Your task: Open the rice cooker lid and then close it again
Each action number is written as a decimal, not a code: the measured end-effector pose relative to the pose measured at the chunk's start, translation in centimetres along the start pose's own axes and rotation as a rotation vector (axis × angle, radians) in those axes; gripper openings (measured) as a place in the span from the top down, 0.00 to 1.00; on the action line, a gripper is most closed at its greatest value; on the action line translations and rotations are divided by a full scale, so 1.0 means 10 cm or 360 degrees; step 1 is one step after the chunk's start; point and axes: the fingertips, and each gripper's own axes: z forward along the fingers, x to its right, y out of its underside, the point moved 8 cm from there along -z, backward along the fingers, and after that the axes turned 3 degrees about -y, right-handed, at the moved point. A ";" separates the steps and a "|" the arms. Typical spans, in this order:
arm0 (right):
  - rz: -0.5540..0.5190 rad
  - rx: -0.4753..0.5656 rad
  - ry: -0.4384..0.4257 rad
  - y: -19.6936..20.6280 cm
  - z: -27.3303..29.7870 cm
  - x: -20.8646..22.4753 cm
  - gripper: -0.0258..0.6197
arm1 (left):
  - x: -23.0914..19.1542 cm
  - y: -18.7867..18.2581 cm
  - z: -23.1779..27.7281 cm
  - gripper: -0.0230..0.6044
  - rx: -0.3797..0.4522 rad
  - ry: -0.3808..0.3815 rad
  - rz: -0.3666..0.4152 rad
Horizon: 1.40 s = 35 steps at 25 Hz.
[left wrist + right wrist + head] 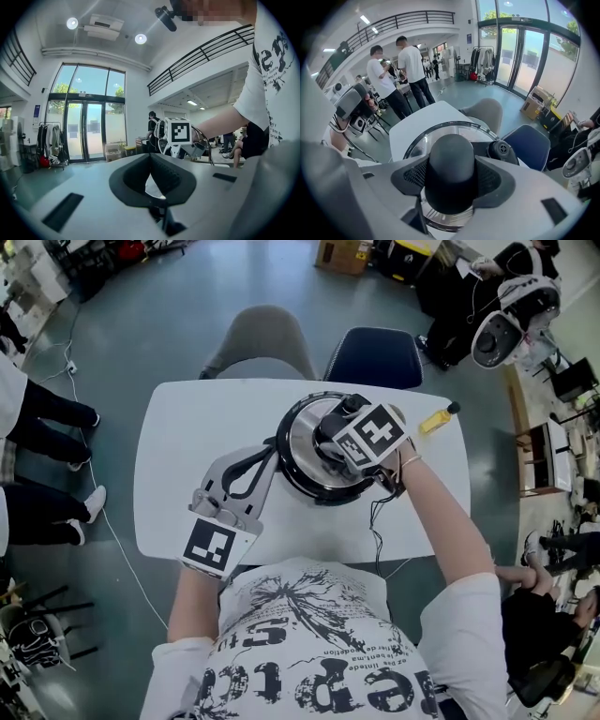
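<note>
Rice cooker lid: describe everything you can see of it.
The lid is round and looks like clear glass inside a shiny metal rim. A black domed knob stands at its centre, with a smaller black vent beside it. It appears to lie flat on the cooker, which stands on the white table. The right gripper points steeply down at it, jaws closed on the knob.

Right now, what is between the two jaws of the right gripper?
The rice cooker's black lid knob; the right gripper is closed on it, as the right gripper view shows.
</note>
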 end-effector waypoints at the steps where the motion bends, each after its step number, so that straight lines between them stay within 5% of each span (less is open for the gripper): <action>1: -0.0003 0.0008 0.0000 0.00 0.00 0.00 0.49 | 0.00 0.00 0.00 0.94 -0.0001 -0.0002 -0.0002; 9: -0.0048 0.0132 0.0004 0.03 -0.03 0.02 0.48 | 0.02 -0.02 0.05 0.94 0.0002 -0.0023 -0.0017; 13: -0.0121 0.0256 0.0072 0.04 -0.10 -0.02 0.29 | 0.07 -0.07 0.06 0.94 0.0015 -0.0036 -0.0013; 18: -0.0104 0.0462 0.0193 0.05 -0.38 -0.03 0.30 | 0.14 -0.21 0.03 0.94 0.0071 -0.0060 0.0012; 24: 0.0019 0.0875 0.0172 0.25 -0.79 -0.13 0.39 | 0.28 -0.35 0.05 0.94 0.0105 -0.0115 0.0040; 35: 0.0004 0.1397 0.0602 0.64 -1.17 -0.32 0.83 | 0.36 -0.36 0.08 0.94 0.0097 -0.0172 -0.0018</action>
